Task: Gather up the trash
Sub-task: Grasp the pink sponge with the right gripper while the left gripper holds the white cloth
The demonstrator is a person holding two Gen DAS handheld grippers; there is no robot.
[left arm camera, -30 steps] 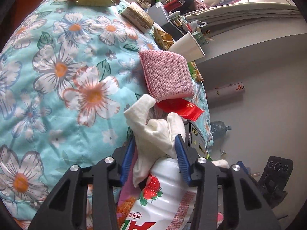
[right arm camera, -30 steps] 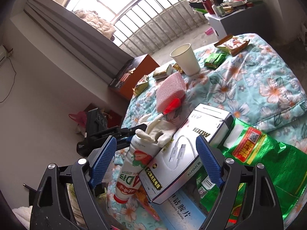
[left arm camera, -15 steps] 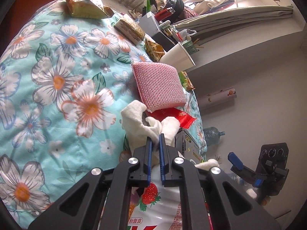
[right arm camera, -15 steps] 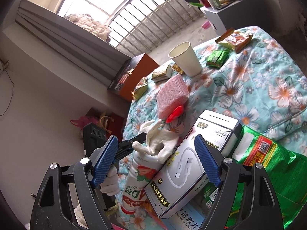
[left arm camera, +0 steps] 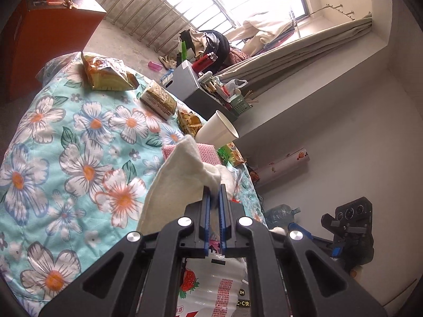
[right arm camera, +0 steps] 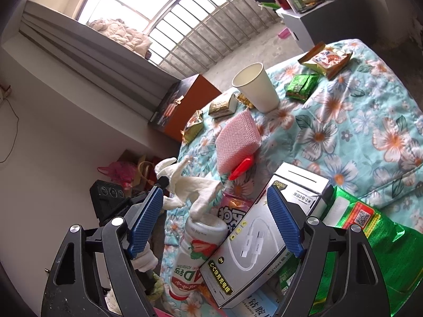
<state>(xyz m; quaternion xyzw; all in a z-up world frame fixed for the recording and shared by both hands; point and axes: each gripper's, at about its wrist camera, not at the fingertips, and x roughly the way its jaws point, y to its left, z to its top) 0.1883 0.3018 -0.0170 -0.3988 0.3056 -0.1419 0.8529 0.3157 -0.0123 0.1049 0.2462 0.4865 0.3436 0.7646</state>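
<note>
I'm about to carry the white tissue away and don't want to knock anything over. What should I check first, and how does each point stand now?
1. Left gripper shut on the white tissue: ok.
2. Tissue clear of the strawberry drink bottle: not ok; its tail hangs at the bottle's mouth.
3. Right gripper open, holding nothing: ok.
4. White cable box stable: cannot tell; it leans on the bottle.
5. Paper cup upright, away from the tissue: ok.
6. Trash container in view: not ok.
</note>
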